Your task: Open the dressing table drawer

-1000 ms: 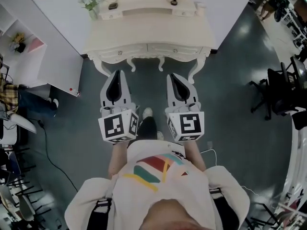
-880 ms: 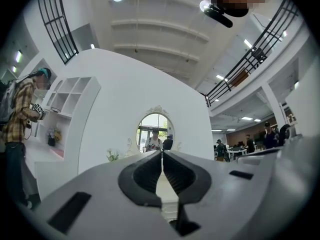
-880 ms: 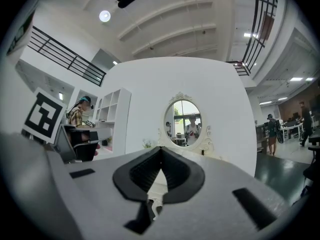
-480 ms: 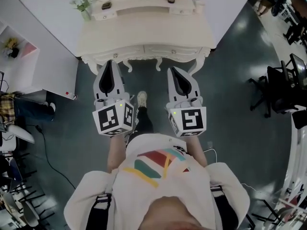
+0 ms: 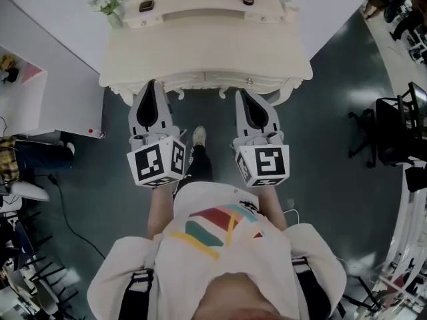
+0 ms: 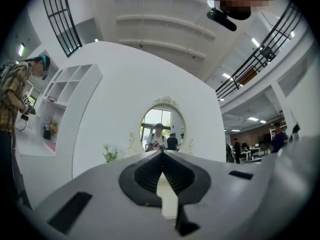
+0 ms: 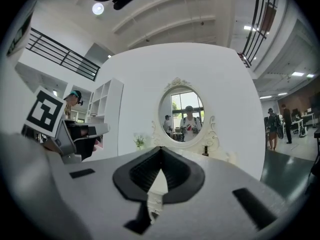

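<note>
The person had stepped closer. The grey left tongs (image 5: 152, 85) and grey right tongs (image 5: 241, 93), pinched together on nothing, now nearly reached the closed cream drawer (image 5: 230, 80) fronting the carved cream bench (image 5: 200, 45).

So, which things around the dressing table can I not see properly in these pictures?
- Drawer fronts: the head view looks steeply down, so only a thin strip shows. In the gripper views the left claw and right claw block nearly all.
- Mirror: cut off by the head view's top edge.
- Dark item on the table: head view, too small to name.
</note>
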`<act>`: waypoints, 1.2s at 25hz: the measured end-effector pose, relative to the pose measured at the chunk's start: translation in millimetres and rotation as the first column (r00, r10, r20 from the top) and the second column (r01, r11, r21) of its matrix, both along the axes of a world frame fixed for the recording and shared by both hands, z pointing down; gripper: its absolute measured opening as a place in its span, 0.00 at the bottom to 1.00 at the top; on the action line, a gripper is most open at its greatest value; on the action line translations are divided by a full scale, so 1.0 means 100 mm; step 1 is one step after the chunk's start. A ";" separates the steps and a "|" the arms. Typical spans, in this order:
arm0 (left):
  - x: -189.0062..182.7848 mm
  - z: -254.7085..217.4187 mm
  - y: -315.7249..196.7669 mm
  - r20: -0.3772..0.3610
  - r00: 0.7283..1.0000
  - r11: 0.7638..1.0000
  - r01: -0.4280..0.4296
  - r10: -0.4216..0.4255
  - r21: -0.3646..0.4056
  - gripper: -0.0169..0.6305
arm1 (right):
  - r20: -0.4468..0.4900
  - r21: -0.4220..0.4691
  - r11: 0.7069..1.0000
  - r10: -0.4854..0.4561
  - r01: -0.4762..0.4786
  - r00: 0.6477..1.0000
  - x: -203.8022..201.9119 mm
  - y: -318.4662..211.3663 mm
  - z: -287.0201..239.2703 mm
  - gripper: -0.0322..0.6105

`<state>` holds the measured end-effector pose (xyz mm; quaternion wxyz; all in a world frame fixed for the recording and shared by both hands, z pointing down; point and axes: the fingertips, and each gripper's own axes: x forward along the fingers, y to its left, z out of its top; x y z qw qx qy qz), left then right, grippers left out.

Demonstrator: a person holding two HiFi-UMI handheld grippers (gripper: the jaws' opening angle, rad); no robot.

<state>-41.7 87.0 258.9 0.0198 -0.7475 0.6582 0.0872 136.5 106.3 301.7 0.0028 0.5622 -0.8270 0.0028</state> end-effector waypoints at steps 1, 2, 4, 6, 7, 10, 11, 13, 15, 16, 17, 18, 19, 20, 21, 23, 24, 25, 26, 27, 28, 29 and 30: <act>-0.02 -0.01 -0.12 0.003 1.000 1.000 -0.002 0.002 0.001 0.04 | 0.000 -0.004 1.000 0.003 -0.003 1.000 -0.02 -0.13 0.00 0.05; -0.04 -0.02 -0.25 0.009 1.000 1.000 -0.003 0.003 0.002 0.04 | -0.001 -0.009 1.000 0.008 -0.008 1.000 -0.04 -0.26 -0.01 0.05; -0.09 -0.04 -0.50 0.023 1.000 1.000 -0.008 0.008 0.002 0.04 | -0.001 -0.021 1.000 0.017 -0.017 1.000 -0.09 -0.51 -0.03 0.05; -0.14 -0.05 -0.76 0.033 0.999 1.000 -0.018 0.018 0.001 0.04 | -0.001 -0.029 0.999 0.023 -0.023 1.000 -0.16 -0.75 -0.07 0.05; -0.16 -0.06 -0.91 0.034 0.999 1.000 -0.024 0.024 0.000 0.04 | -0.003 -0.028 0.999 0.024 -0.024 1.000 -0.20 -0.87 -0.10 0.05; -0.17 -0.06 -1.33 0.025 0.998 0.999 -0.050 0.050 -0.007 0.04 | -0.019 -0.003 0.999 0.045 -0.045 0.999 -0.28 -1.24 -0.20 0.05; -0.17 -0.07 -1.46 0.024 0.998 0.998 -0.061 0.061 -0.007 0.04 | -0.024 0.009 0.998 0.058 -0.058 0.998 -0.29 -1.36 -0.25 0.05; -0.18 -0.11 -1.72 0.023 0.997 0.997 -0.079 0.079 -0.007 0.04 | -0.020 0.025 0.997 0.075 -0.075 0.997 -0.32 -1.60 -0.31 0.05; -0.22 -0.17 -1.95 0.017 0.996 0.996 -0.090 0.090 -0.008 0.04 | 0.001 0.033 0.997 0.076 -0.076 0.997 -0.38 -1.83 -0.36 0.05; -0.25 -0.19 -2.06 0.015 0.995 0.995 -0.095 0.095 -0.004 0.04 | 0.009 0.037 0.996 0.078 -0.078 0.997 -0.41 -1.95 -0.37 0.05; -0.29 -0.20 -2.17 0.013 0.995 0.995 -0.100 0.100 0.003 0.04 | 0.012 0.042 0.996 0.082 -0.082 0.997 -0.45 -2.07 -0.39 0.05; -0.32 -0.22 -2.28 0.012 0.995 0.995 -0.104 0.104 0.011 0.04 | 0.009 0.048 0.995 0.088 -0.088 0.996 -0.48 -2.18 -0.40 0.05; -0.36 -0.24 -2.38 0.012 0.994 0.994 -0.106 0.106 0.014 0.04 | 0.004 0.054 0.994 0.095 -0.096 0.995 -0.51 -2.29 -0.41 0.05; -0.39 -0.26 -2.46 0.012 0.994 0.994 -0.104 0.104 0.011 0.04 | -0.001 0.058 0.993 0.103 -0.103 0.995 -0.53 -2.39 -0.41 0.05; -0.43 -0.28 -2.53 0.013 0.995 0.995 -0.101 0.101 0.007 0.04 | -0.004 0.057 0.992 0.110 -0.110 0.994 -0.54 -2.47 -0.41 0.05; -0.49 -0.28 -2.64 0.014 0.996 0.996 -0.093 0.093 0.001 0.04 | 0.013 0.038 0.992 0.118 -0.119 0.993 -0.56 -2.61 -0.38 0.05; -0.52 -0.27 -2.69 0.011 0.996 0.996 -0.089 0.089 -0.003 0.04 | 0.035 0.019 0.993 0.115 -0.116 0.993 -0.59 -2.67 -0.36 0.05; -0.54 -0.25 -2.73 0.005 0.996 0.996 -0.084 0.084 -0.010 0.04 | 0.061 -0.001 0.994 0.106 -0.106 0.993 -0.63 -2.72 -0.33 0.05; -0.56 -0.23 -2.76 0.000 0.997 0.997 -0.079 0.079 -0.018 0.04 | 0.080 -0.019 0.996 0.092 -0.091 0.993 -0.68 -2.76 -0.31 0.05; -0.57 -0.21 -2.78 -0.003 0.997 0.997 -0.073 0.073 -0.027 0.04 | 0.086 -0.030 0.997 0.078 -0.075 0.993 -0.73 -2.79 -0.29 0.05; -0.56 -0.19 -2.80 -0.004 0.998 0.997 -0.068 0.068 -0.035 0.04 | 0.081 -0.034 0.998 0.064 -0.061 0.995 -0.77 -2.82 -0.29 0.05; -0.56 -0.18 -2.81 -0.006 0.998 0.997 -0.063 0.063 -0.039 0.04 | 0.073 -0.033 0.998 0.052 -0.050 0.996 -0.80 -2.86 -0.29 0.05; -0.54 -0.18 -2.83 -0.009 0.998 0.997 -0.060 0.060 -0.040 0.04 | 0.069 -0.030 0.999 0.042 -0.040 0.997 -0.81 -2.89 -0.30 0.05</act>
